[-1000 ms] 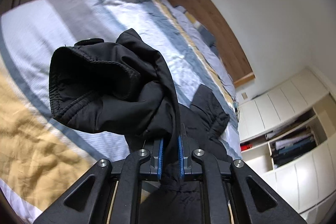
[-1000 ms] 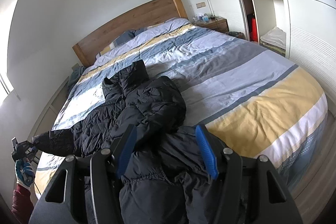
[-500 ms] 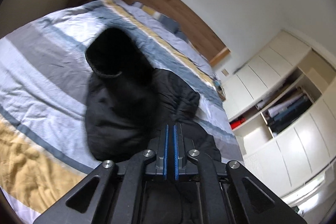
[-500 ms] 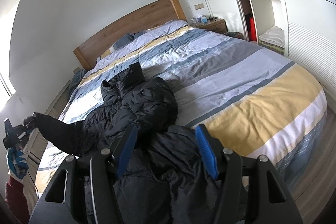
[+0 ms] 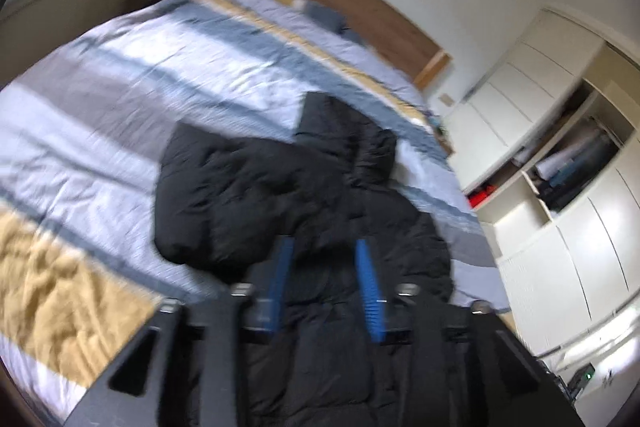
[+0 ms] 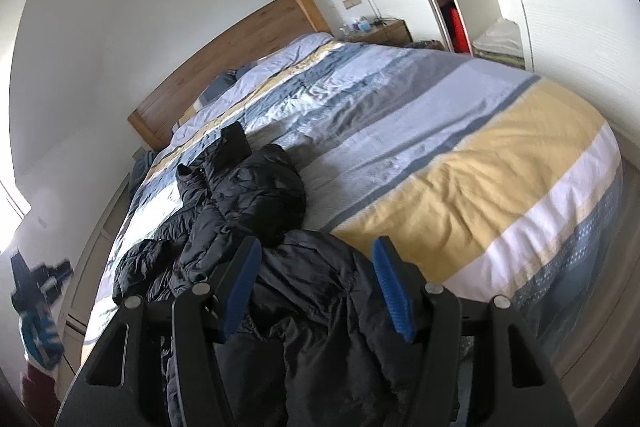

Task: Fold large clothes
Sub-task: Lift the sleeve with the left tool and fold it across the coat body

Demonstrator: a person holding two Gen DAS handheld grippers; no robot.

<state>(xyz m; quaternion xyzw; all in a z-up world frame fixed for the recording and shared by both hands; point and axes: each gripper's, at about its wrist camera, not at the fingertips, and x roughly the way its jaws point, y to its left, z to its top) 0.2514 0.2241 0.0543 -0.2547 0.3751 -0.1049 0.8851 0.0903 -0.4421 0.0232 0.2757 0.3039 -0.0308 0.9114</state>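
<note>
A wide bed (image 6: 460, 155) under a striped duvet in pale blue, grey and yellow fills both views, its wooden headboard (image 6: 224, 67) against the far wall and a white wardrobe (image 5: 560, 155) with open shelves on one side. The bed serves as the folding surface, broad and soft enough to spread a bulky garment flat.

On the near part of the bed lies the black puffer jacket (image 6: 248, 195), collar toward the headboard and hem hanging toward the bed's near edge. In the left wrist view one sleeve (image 5: 224, 203) lies across the body of the jacket, apparently as a first fold to narrow it; the right wrist view shows another puffy sleeve (image 6: 140, 267) bunched at the jacket's far side.

The left hand-held gripper (image 5: 324, 267) hovers over the jacket's middle; its jaws have just been opening, and now stand partly apart with only jacket fabric seen beyond them, nothing pinched. That fits a sleeve being let go once laid in place.

The right hand-held gripper (image 6: 316, 283) hangs above the jacket's lower part, jaws about half open and holding nothing, probably poised to take the hem or side.
</note>
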